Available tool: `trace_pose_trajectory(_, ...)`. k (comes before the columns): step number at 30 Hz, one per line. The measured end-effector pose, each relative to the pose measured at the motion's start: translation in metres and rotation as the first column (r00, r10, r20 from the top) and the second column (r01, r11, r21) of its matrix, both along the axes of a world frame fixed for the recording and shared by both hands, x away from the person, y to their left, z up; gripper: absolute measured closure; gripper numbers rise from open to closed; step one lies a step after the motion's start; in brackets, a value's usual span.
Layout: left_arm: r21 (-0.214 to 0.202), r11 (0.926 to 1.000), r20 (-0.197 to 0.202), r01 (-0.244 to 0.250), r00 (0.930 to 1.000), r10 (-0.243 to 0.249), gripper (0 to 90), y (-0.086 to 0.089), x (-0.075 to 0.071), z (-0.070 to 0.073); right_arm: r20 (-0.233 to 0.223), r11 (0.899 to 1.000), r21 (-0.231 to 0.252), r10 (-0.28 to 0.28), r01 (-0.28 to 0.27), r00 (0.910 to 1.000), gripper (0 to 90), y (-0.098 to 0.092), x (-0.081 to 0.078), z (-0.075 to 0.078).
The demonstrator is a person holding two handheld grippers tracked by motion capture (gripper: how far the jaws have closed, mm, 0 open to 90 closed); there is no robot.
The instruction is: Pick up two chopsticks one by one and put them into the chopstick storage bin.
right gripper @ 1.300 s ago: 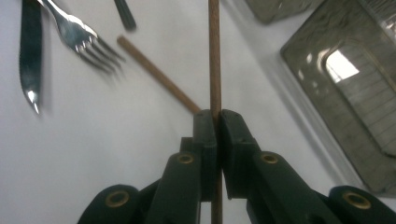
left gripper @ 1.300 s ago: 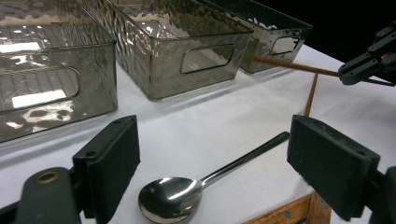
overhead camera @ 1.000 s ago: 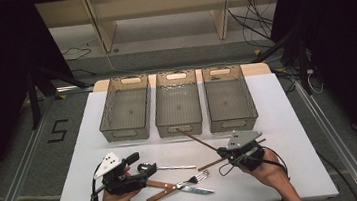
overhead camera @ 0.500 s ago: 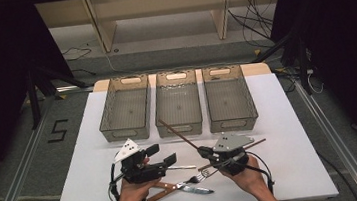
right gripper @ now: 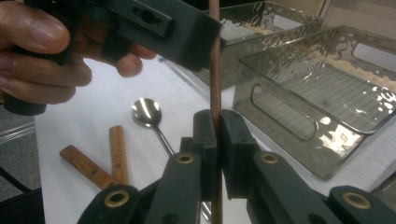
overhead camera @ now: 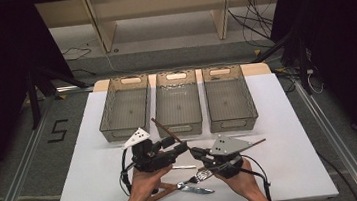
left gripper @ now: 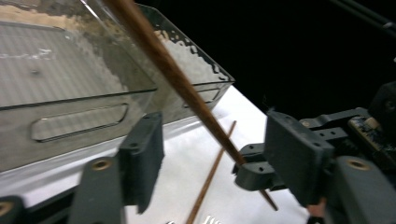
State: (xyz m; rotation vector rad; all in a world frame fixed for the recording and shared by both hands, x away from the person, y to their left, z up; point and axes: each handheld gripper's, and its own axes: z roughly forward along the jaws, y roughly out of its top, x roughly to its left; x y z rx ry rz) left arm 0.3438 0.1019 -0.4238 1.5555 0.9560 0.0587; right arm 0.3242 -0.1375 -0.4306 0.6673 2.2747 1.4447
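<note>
L gripper (overhead camera: 184, 146) closing round chopstick (overhead camera: 170, 133), nearer

Dim room, black on both sides of the frame. White table (overhead camera: 100, 189) in the lower middle, standing on a grey floor (overhead camera: 17, 162). Metal floor rails (overhead camera: 16, 198) running diagonally at lower left and lower right. A black "5" (overhead camera: 58, 130) marked on the floor at middle left. Pale wooden shelving (overhead camera: 157, 12) across the top centre, lit brighter. Black cables (overhead camera: 253, 19) trailing at upper right.
</note>
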Motion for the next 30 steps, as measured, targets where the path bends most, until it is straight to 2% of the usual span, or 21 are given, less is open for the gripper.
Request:
trace_pose_trajectory(5,-0.027,0.9994,-0.039,0.021,0.999,-0.022,52.3,-0.0001,0.0011,-0.0039,0.003,1.0,0.008,0.013,-0.013,0.9999,85.7,0.0028,-0.0012,-0.0009)
trace_pose_trajectory(13,-0.061,0.9962,-0.059,0.061,0.9961,-0.065,65.2,-0.0003,0.0017,-0.0058,0.018,1.0,0.009,0.013,-0.013,0.9998,85.7,0.0045,-0.0033,-0.001)
trace_pose_trajectory(16,-0.077,0.9945,-0.069,0.07,0.9947,-0.076,67.8,-0.0008,0.0022,-0.0075,0.026,1.0,0.017,0.017,-0.018,0.9995,85.6,0.0044,-0.004,-0.001)
trace_pose_trajectory(20,-0.086,0.9937,-0.074,0.073,0.9941,-0.079,76.2,0.0,0.0023,-0.0081,0.028,0.999,0.022,0.024,-0.024,0.9993,85.5,0.0045,-0.0047,-0.0013)
trace_pose_trajectory(25,-0.131,0.986,-0.087,0.103,0.9896,-0.115,82.1,0.0011,0.0026,-0.0075,0.028,0.999,0.033,0.029,-0.03,0.9992,84.6,0.0039,-0.0048,-0.002)
trace_pose_trajectory(27,-0.123,0.9865,-0.078,0.108,0.9899,-0.119,83.7,0.0003,0.0013,-0.006,0.023,0.999,0.041,0.03,-0.031,0.9993,82.0,0.0037,-0.0043,-0.0028)
trace_pose_trajectory(30,-0.12,0.9843,-0.062,0.13,0.9885,-0.138,84.0,0.0008,0.0007,-0.0035,0.023,0.998,0.053,0.032,-0.033,0.9992,72.2,0.0027,-0.0048,-0.0013)
